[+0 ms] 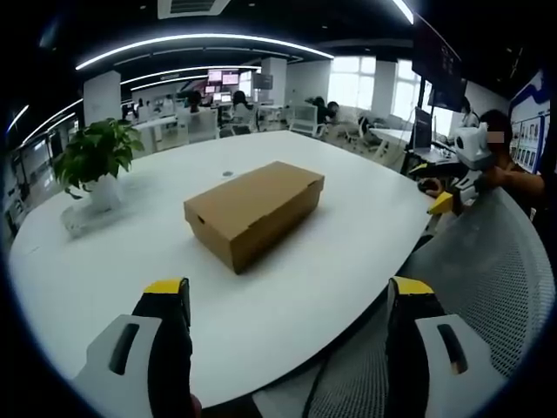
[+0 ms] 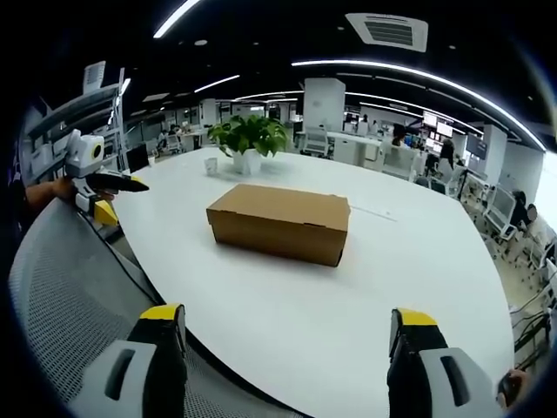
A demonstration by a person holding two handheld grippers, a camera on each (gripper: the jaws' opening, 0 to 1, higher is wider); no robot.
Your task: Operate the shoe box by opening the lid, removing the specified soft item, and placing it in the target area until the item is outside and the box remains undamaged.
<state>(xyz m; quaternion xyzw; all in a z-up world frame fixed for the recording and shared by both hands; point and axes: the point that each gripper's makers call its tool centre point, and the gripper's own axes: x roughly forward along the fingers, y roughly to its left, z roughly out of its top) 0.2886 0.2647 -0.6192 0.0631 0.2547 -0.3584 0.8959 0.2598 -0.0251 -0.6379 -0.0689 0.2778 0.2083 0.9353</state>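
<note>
The shoe box (image 1: 252, 212) before me is plain brown cardboard, matt and smooth. The table (image 1: 348, 252) is white with a faint sheen. My fingers (image 1: 170, 340) look like hard black plastic, yellow-capped, and the chair back (image 2: 61, 287) is grey woven mesh.

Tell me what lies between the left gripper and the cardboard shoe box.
In the left gripper view, only bare white table lies between the left gripper and the closed brown cardboard shoe box.
</note>
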